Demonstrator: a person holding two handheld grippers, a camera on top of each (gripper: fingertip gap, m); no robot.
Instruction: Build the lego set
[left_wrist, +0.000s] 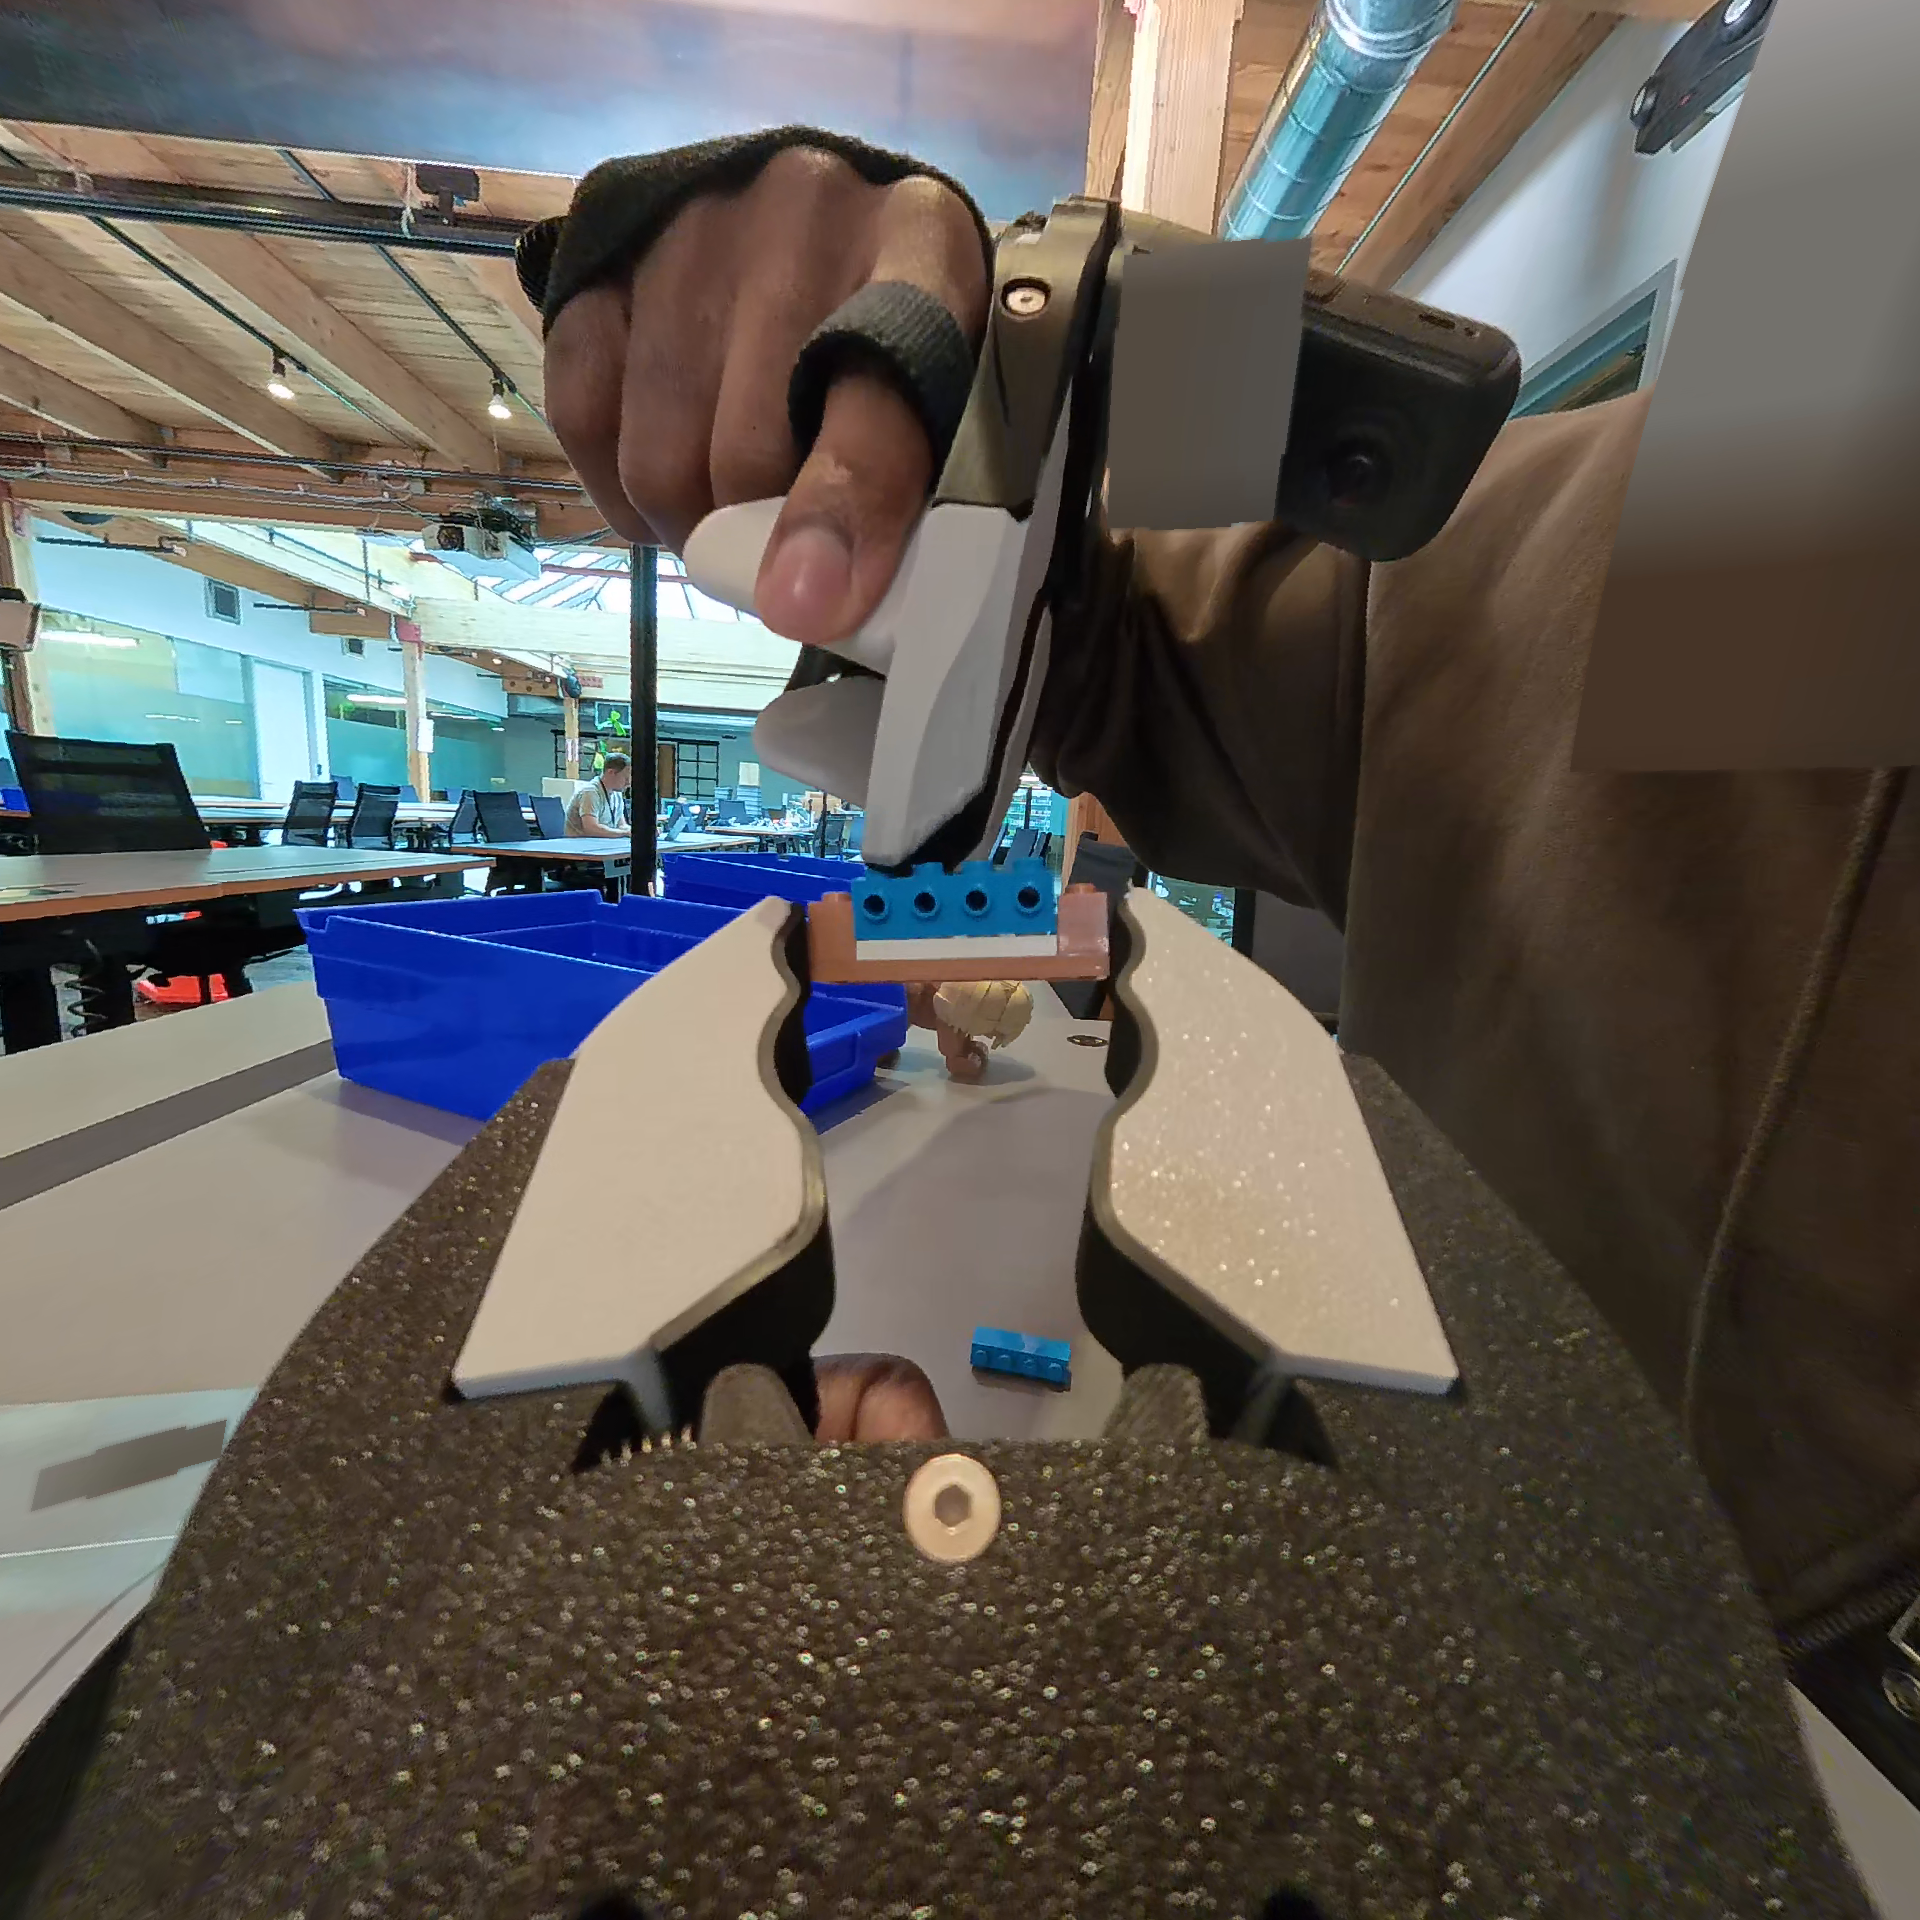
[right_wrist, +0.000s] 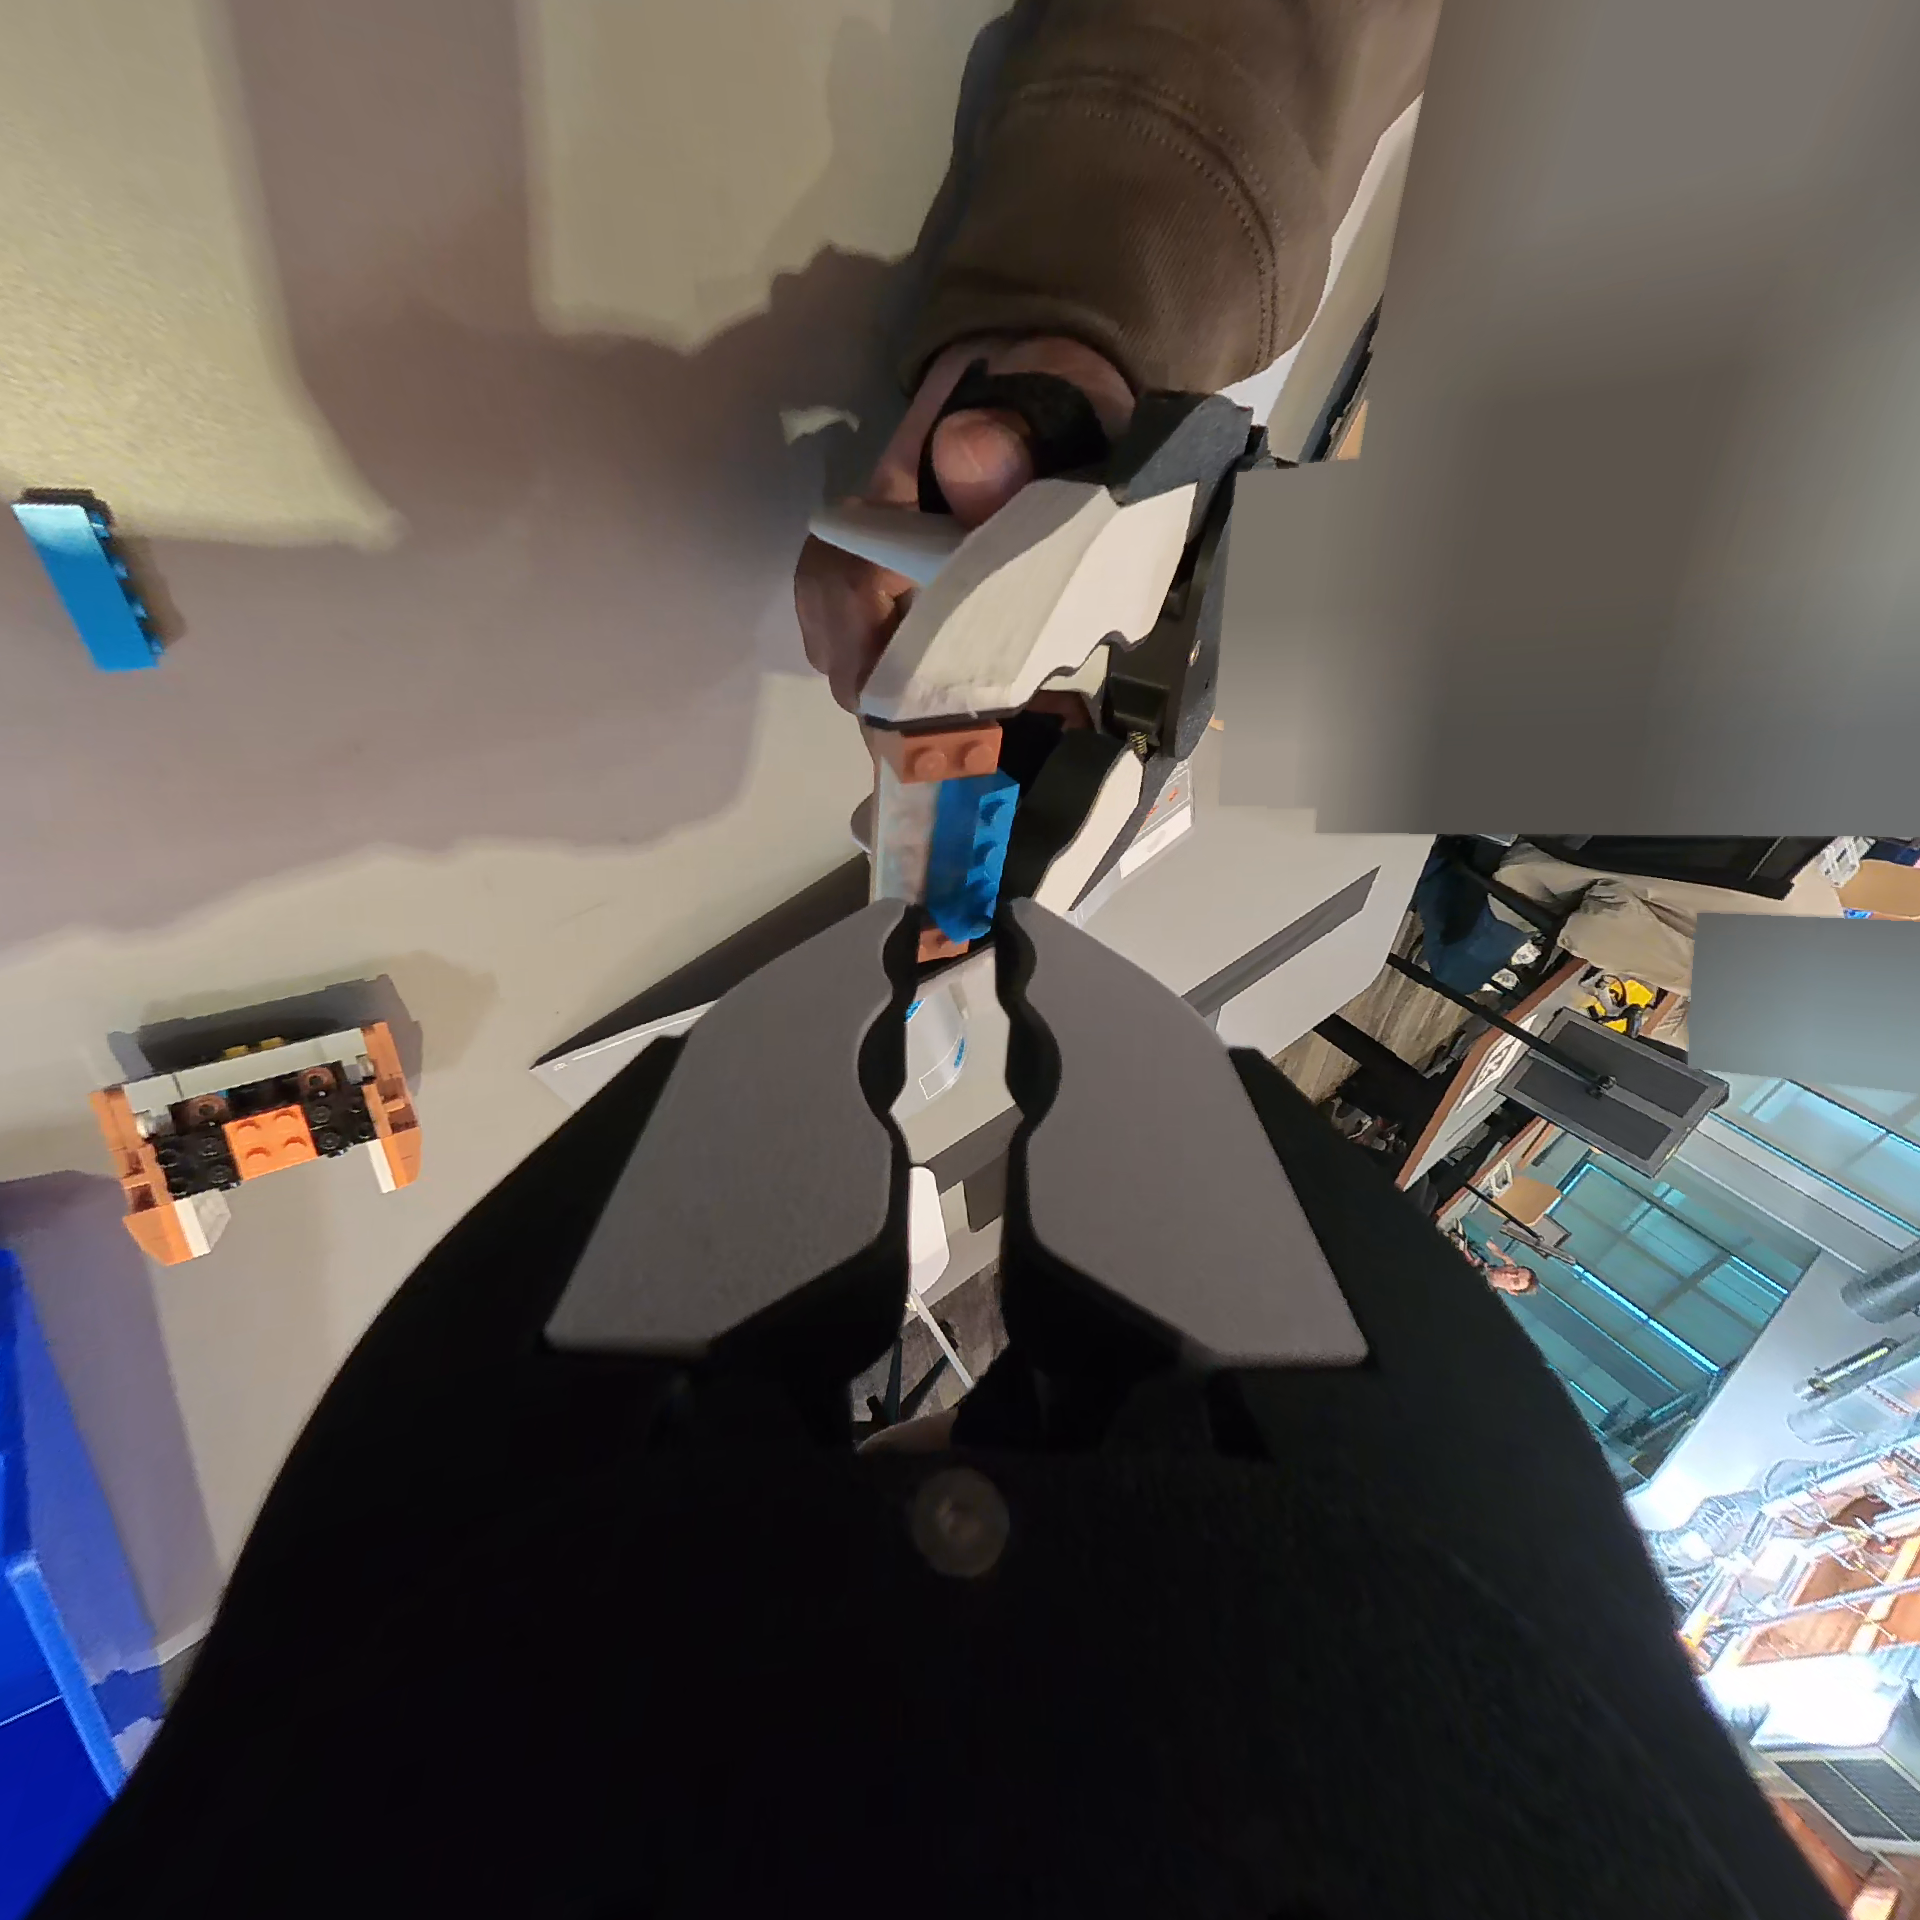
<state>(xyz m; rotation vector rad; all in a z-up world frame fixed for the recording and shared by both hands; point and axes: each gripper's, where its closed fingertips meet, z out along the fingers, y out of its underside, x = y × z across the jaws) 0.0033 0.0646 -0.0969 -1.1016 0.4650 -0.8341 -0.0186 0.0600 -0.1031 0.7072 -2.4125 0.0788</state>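
Two grippers: both are working on one small piece held up in the air, in the middle of both views.
Left gripper (left_wrist: 956, 935): its fingers are squeezing the ends of a brown plate (left_wrist: 961, 961) that has a white strip on top.
Right gripper (right_wrist: 951, 920): its fingers are pinching a blue brick (left_wrist: 951, 902) and pressing it down onto that plate.
Blue brick fit: I am guessing it is almost on, but I cannot tell if it is clicked all the way down.
Done so far: a bigger orange, black and white build (right_wrist: 260, 1117) is sitting on the gray table (right_wrist: 468, 779), at the left of the right wrist view.
Left to do: a spare blue brick (left_wrist: 1020, 1356) is lying loose on the table, so more pieces are probably waiting to go on.
Blue bins (left_wrist: 499, 977): they are standing at the middle left of the left wrist view; I cannot see anything inside them from here.
Tan round piece (left_wrist: 982, 1013): it is lying on the table behind the plate.
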